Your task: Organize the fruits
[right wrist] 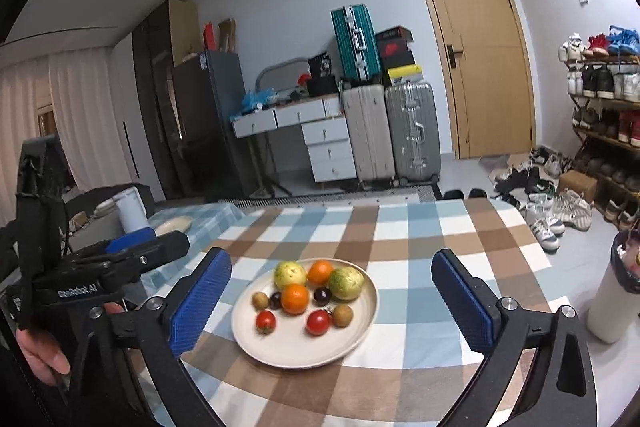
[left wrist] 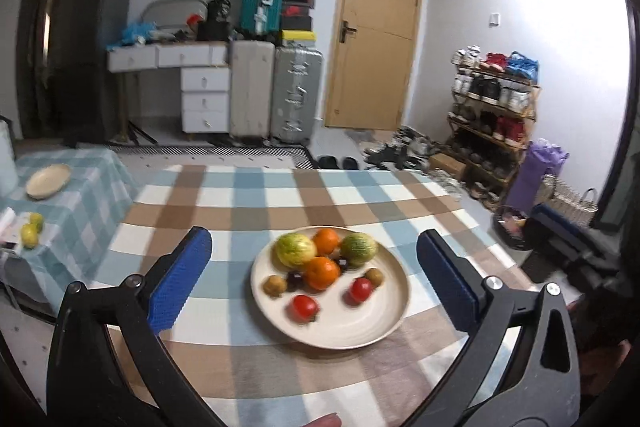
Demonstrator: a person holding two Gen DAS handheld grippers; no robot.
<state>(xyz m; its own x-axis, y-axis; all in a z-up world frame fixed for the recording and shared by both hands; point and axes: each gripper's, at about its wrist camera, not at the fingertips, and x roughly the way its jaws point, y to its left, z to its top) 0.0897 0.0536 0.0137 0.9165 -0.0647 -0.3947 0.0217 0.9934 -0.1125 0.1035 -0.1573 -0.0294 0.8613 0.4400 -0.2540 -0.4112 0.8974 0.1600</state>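
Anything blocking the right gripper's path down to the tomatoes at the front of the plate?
Nothing visible does. The right gripper hangs open above the plate, and both tomatoes lie at its near edge with only bare checked cloth in front.

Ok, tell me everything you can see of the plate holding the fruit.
The plate is round, shallow and cream-coloured, with a low raised rim and a matte look. It lies flat on the checked tablecloth, whole and upright. Its far half carries two yellow-green fruits, two oranges, two dark plums, two brown fruits and two tomatoes; the near half is bare. Both the right gripper and the left gripper are open around it in view, neither touching it.
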